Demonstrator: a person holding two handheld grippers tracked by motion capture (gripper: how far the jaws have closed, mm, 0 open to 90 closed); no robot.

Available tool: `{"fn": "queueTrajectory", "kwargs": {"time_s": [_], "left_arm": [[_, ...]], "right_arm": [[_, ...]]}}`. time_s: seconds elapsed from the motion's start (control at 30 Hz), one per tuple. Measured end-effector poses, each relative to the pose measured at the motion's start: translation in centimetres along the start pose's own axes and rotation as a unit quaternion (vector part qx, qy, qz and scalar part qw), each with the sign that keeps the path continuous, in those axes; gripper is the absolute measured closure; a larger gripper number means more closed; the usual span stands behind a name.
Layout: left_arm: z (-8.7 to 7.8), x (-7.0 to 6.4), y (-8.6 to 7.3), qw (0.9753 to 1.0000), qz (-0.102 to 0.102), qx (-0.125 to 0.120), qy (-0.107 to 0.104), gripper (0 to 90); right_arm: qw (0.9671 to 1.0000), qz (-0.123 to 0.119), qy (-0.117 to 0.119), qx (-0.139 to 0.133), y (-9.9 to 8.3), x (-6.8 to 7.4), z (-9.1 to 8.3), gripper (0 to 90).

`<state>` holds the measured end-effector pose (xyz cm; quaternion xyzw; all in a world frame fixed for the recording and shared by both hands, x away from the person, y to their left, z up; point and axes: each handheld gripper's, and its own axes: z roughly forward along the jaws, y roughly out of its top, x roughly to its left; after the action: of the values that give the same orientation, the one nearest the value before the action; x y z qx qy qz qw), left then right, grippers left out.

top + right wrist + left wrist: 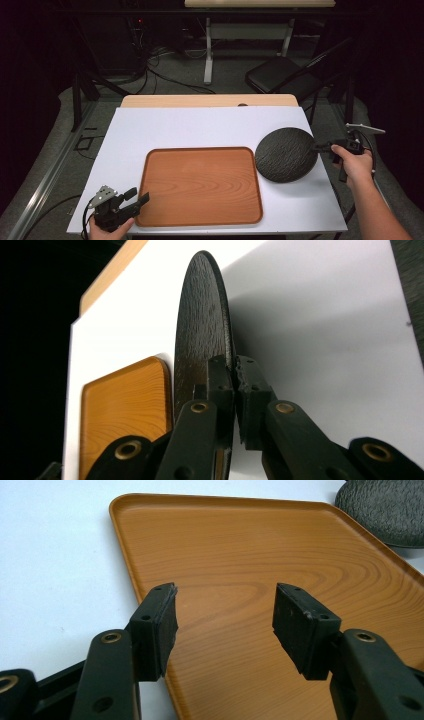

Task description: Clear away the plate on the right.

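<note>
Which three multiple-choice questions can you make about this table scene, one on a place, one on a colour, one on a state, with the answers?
1. Where is the black round plate?
A. right of the tray
B. on the tray
C. on the floor

2. What colour is the tray?
A. blue
B. wood brown
C. green

3. How is the left hand-held gripper?
A. shut on the tray
B. shut on the plate
C. open

Answers:
1 A, the plate sits beside the tray's right edge, its right rim in the right hand-held gripper.
2 B, its surface shows an orange-brown wood grain.
3 C, a wide gap parts its jaws over the tray's near left corner.
</note>
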<state>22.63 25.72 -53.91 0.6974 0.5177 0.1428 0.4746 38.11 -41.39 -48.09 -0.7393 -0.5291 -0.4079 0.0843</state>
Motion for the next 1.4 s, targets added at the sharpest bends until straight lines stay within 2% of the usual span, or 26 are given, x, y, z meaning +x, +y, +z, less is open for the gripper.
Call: {"fn": "queueTrajectory", "kwargs": {"time_s": [0.17, 0.47, 0.53, 0.77, 0.83, 0.93, 0.97, 1.03, 1.13, 1.2, 1.23, 1.3, 1.37, 1.4], "left_arm": [[0.0, 0.0, 0.0, 1.0, 0.0, -0.002, 0.0, 43.3], [-0.1, 0.0, 0.0, 1.0, 0.0, -0.002, -0.001, 43.3], [-0.1, 0.0, 0.0, 1.0, -0.001, -0.002, -0.001, 43.3], [-0.1, 0.1, 0.0, 1.0, -0.003, -0.003, -0.001, 43.3], [-0.1, 0.1, 0.0, 1.0, -0.003, -0.003, -0.001, 43.2], [-0.1, 0.1, 0.0, 1.0, -0.003, -0.003, -0.001, 43.3], [-0.1, 0.1, 0.0, 1.0, -0.003, -0.003, -0.002, 43.3], [-0.1, 0.0, 0.0, 1.0, -0.003, -0.002, -0.002, 43.3], [-0.1, 0.0, 0.0, 1.0, -0.002, -0.003, -0.002, 43.2], [-0.1, 0.0, 0.0, 1.0, -0.003, -0.004, -0.003, 43.2], [-0.1, 0.0, 0.0, 1.0, -0.003, -0.004, -0.003, 43.3], [-0.2, 0.0, 0.0, 1.0, -0.002, -0.004, -0.002, 43.3], [-0.2, 0.1, 0.0, 1.0, -0.002, -0.005, -0.003, 43.2], [-0.2, 0.1, 0.0, 1.0, -0.002, -0.005, -0.003, 43.2]], "right_arm": [[0.9995, -0.023, -0.021, 0.006, 1.1, 2.2, -0.5, 86.1], [0.9995, -0.033, 0.001, 0.005, 1.7, 4.7, -2.2, 86.1], [0.9994, -0.033, 0.001, 0.007, 1.7, 4.9, -2.4, 86.2], [0.998, -0.06, -0.014, 0.011, 1.4, 6.7, -3.3, 85.6], [0.998, -0.06, -0.014, 0.011, 1.3, 7.0, -3.4, 85.6], [0.9973, -0.068, -0.016, 0.021, 1.0, 7.7, -3.6, 85.6], [0.9972, -0.07, -0.015, 0.024, 0.9, 8.0, -3.6, 85.5], [0.9956, -0.088, -0.009, 0.031, 0.4, 9.0, -3.2, 85.4], [0.9947, -0.096, -0.003, 0.037, 0.1, 9.6, -2.7, 85.3], [0.9931, -0.106, 0.005, 0.05, -0.6, 10.7, -1.7, 85.3], [0.9931, -0.106, 0.005, 0.05, -0.6, 10.7, -1.7, 85.3], [0.9916, -0.115, 0.008, 0.06, -1.0, 11.6, -1.0, 85.2], [0.9885, -0.131, 0.016, 0.074, -1.8, 12.9, 0.1, 85.2], [0.9885, -0.131, 0.016, 0.074, -1.8, 12.9, 0.1, 85.2]]}}
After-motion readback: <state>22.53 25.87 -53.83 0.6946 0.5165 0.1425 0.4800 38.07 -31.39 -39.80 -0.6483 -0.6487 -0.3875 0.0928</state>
